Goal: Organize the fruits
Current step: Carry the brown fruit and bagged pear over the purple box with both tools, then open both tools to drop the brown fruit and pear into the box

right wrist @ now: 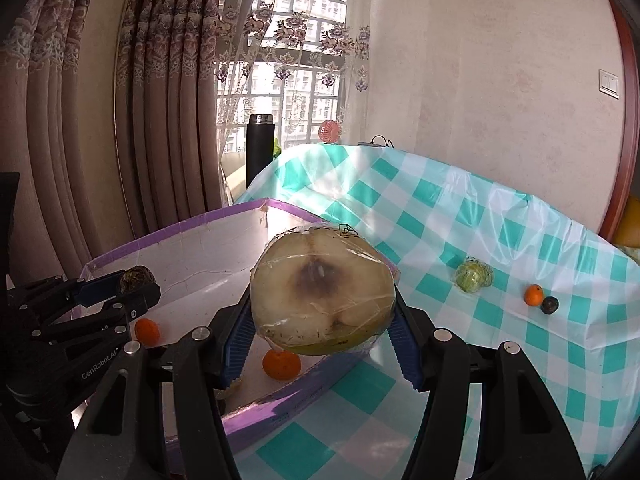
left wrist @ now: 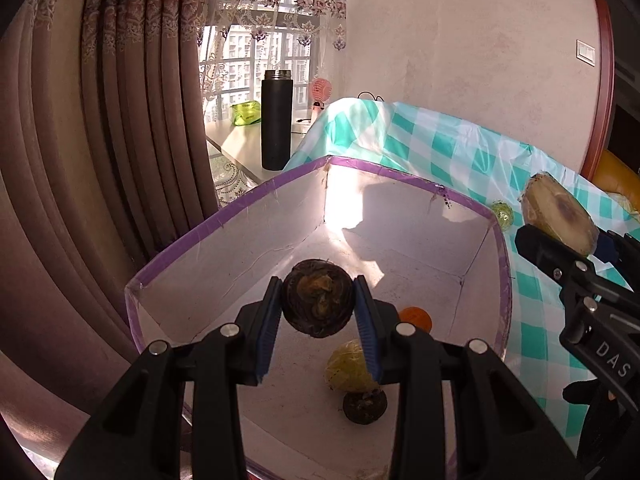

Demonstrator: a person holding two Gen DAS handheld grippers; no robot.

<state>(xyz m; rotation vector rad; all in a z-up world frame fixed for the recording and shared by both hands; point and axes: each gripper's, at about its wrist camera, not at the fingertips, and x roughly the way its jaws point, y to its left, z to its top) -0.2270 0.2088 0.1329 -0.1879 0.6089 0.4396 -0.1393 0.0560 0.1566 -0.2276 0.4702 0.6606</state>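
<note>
- Left gripper (left wrist: 318, 304) clenched on a dark round fruit (left wrist: 318, 303), held above the open box (left wrist: 224, 220).
- Right gripper (right wrist: 320, 312) clamped on a cling-wrapped half fruit (right wrist: 320, 296), cut face toward the camera, over the box's near right corner.
- Inside the box, from the left view: orange fruit (left wrist: 416, 317), wrapped yellow-green fruit (left wrist: 348, 366), second dark fruit (left wrist: 365, 406) touching it.
- Right of the box, on the checked cloth (right wrist: 460, 216): wrapped green fruit (right wrist: 474, 275), then a small orange (right wrist: 534, 294) touching a dark berry (right wrist: 550, 305); the last two visible only in the right view.
- Behind the box: black flask (left wrist: 277, 120), pink fan (left wrist: 320, 92), green packet (left wrist: 246, 114) on a sill, curtains (left wrist: 120, 100) to the left.
- Right view only: two orange fruits (right wrist: 281, 364) in the box, the second (right wrist: 147, 331) under the left gripper.
</note>
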